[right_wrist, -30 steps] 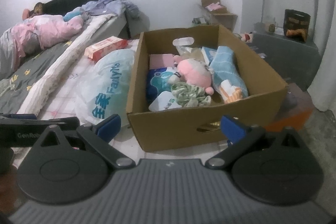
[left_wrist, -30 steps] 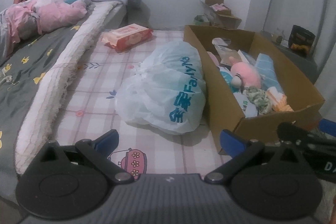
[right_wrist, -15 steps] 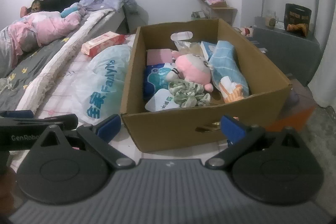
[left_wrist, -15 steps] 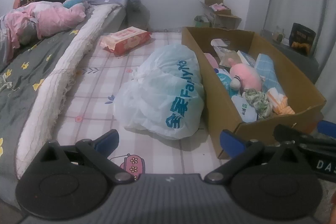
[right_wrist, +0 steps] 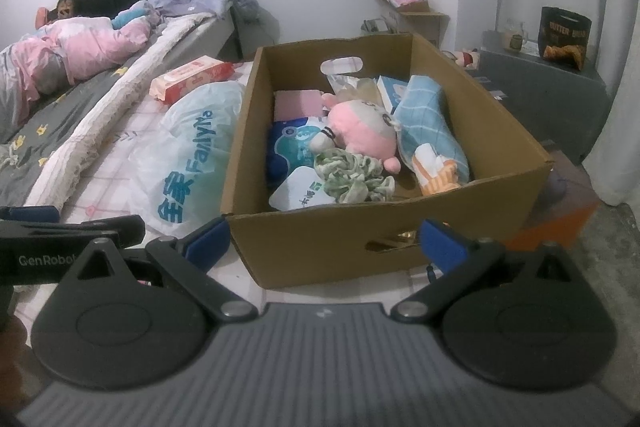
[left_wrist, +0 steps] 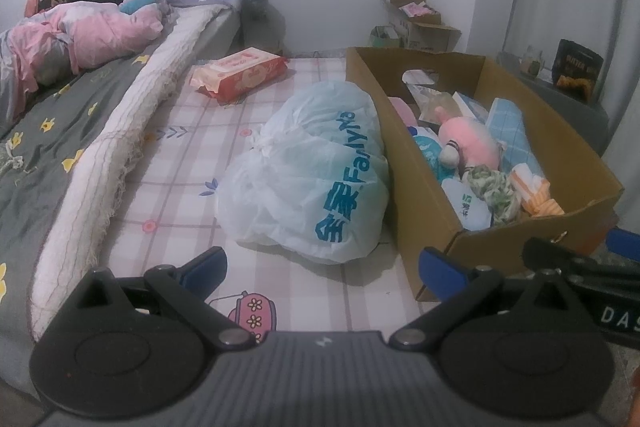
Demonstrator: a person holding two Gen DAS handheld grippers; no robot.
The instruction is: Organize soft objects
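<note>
An open cardboard box sits on the checked mattress and holds a pink plush toy, a green-white scrunched cloth, a blue checked towel, an orange striped item and blue-white packs. The box also shows in the left wrist view, with the plush inside. A white tied plastic bag with blue print lies left of the box; it also shows in the right wrist view. My left gripper is open and empty before the bag. My right gripper is open and empty at the box's near wall.
A red-pink wipes pack lies farther back on the mattress. A bed with grey sheet, a white rolled edge and pink bedding is on the left. Small cardboard boxes and a dark cabinet stand on the right.
Both grippers have drawn slightly back and up, so the box and bag sit a little lower and farther in view. Jaws stay open and nothing has been taken hold of.
</note>
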